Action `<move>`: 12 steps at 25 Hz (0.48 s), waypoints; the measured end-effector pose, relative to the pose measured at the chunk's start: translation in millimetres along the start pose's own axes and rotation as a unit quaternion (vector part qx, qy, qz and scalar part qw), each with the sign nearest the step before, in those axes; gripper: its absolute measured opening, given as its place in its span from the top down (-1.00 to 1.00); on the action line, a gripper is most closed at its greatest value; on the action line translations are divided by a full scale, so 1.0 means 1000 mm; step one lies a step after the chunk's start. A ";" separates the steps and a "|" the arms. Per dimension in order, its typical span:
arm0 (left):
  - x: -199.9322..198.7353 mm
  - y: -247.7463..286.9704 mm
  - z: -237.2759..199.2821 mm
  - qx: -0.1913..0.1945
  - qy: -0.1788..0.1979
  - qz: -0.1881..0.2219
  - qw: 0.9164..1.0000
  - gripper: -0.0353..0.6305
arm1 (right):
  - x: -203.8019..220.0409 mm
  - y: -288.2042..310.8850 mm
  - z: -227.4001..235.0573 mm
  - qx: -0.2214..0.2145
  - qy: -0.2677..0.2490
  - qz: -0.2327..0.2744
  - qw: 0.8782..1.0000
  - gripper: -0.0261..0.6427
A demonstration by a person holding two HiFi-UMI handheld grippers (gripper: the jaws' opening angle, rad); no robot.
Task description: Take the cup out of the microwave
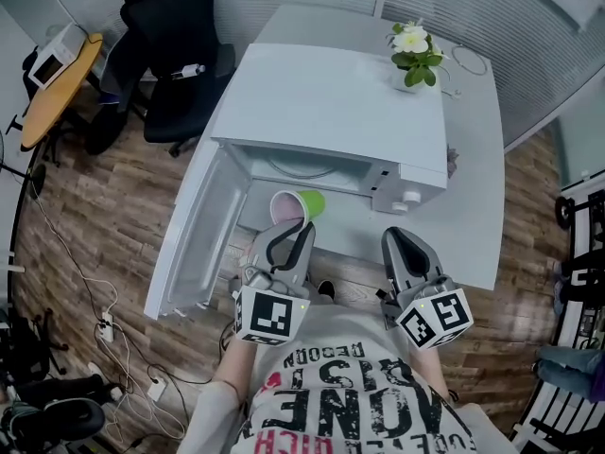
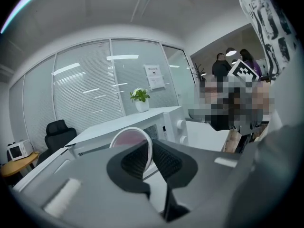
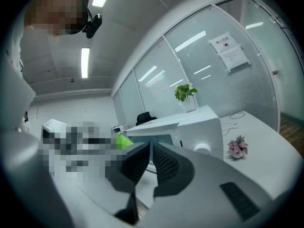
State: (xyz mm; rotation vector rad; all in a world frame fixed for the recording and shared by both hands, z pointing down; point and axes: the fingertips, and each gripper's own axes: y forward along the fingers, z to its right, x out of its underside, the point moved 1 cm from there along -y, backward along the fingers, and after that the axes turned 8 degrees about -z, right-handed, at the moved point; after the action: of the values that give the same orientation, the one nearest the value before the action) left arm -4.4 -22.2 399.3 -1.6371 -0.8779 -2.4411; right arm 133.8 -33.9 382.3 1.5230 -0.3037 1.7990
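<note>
Evidently well along. Finds the cup [image 1: 301, 206] clear of the microwave [image 1: 340, 102] cavity, tipped on its side just in front of the opening, over the near edge of the bench [image 1: 473, 159], with the door [image 1: 194, 244] swung wide to the left. Judged left to do: carrying it away and setting it down (no landing spot evident).

Clamps the cup at its rim with the left gripper [image 1: 295, 230], parted only narrowly, the wall caught between the pads and the pink inside facing the camera. Carries nothing in the right gripper [image 1: 405, 244], closed pad to pad, held level beside the left, short of the microwave's front.
</note>
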 end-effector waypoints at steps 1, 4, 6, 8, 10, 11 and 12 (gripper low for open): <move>-0.001 -0.001 -0.001 -0.002 -0.003 0.003 1.000 0.77 | -0.001 -0.001 0.000 0.001 -0.001 0.001 1.000 0.84; -0.004 -0.003 -0.003 -0.010 -0.009 0.013 1.000 0.77 | -0.003 -0.001 0.002 0.006 -0.004 0.003 1.000 0.84; -0.007 -0.005 -0.007 -0.013 -0.014 0.024 1.000 0.77 | -0.004 0.000 0.002 0.010 -0.007 0.003 1.000 0.84; -0.013 -0.009 -0.013 -0.015 -0.031 0.040 0.999 0.77 | -0.005 0.001 0.002 0.014 -0.009 0.002 1.000 0.84; -0.015 -0.015 -0.018 -0.018 -0.071 0.053 0.996 0.77 | -0.006 0.002 0.000 0.017 -0.010 0.002 1.000 0.84; -0.015 -0.018 -0.020 -0.019 -0.090 0.060 0.994 0.77 | -0.007 0.004 -0.001 0.019 -0.010 0.003 1.000 0.84; -0.015 -0.021 -0.022 -0.019 -0.102 0.066 0.992 0.77 | -0.008 0.005 -0.003 0.020 -0.010 0.004 1.000 0.84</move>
State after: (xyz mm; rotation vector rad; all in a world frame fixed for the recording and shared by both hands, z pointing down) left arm -23.8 -19.3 371.6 -1.9183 -0.7237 -2.2462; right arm 128.8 -38.5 375.5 1.5706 -0.2863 1.8060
